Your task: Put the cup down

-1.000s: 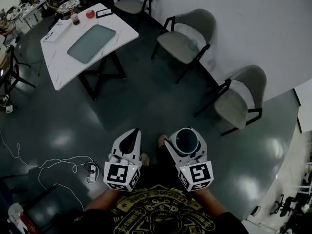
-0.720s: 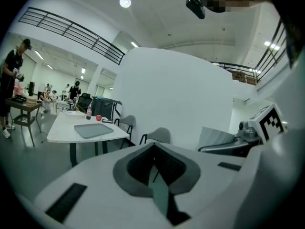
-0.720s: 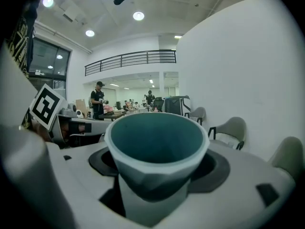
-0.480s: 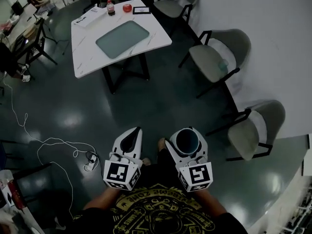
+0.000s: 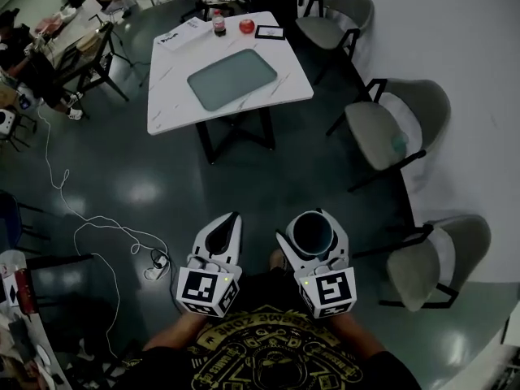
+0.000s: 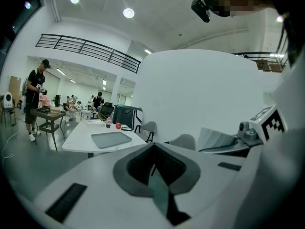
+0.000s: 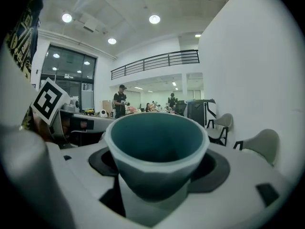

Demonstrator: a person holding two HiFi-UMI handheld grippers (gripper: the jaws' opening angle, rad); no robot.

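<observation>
A teal cup point(image 5: 312, 232) with a pale rim sits upright between the jaws of my right gripper point(image 5: 314, 239), which is shut on it at waist height over the dark floor. In the right gripper view the cup point(image 7: 156, 149) fills the middle, its mouth open and nothing inside. My left gripper point(image 5: 220, 236) is held beside it, jaws closed together with nothing between them point(image 6: 155, 168). Ahead stands a white table point(image 5: 289, 80) bearing a grey-green mat point(image 5: 232, 78).
On the table's far end are a bottle point(image 5: 218, 23), a red object point(image 5: 247, 26) and papers point(image 5: 183, 35). Grey chairs point(image 5: 394, 128) line the curved white wall on the right. A white cable point(image 5: 97, 227) trails over the floor at left. People stand by desks point(image 6: 37, 94) in the distance.
The head view has swung: the table and chairs have slid rightward and nearer in the frame. Both grippers keep their places, the cup still held.
</observation>
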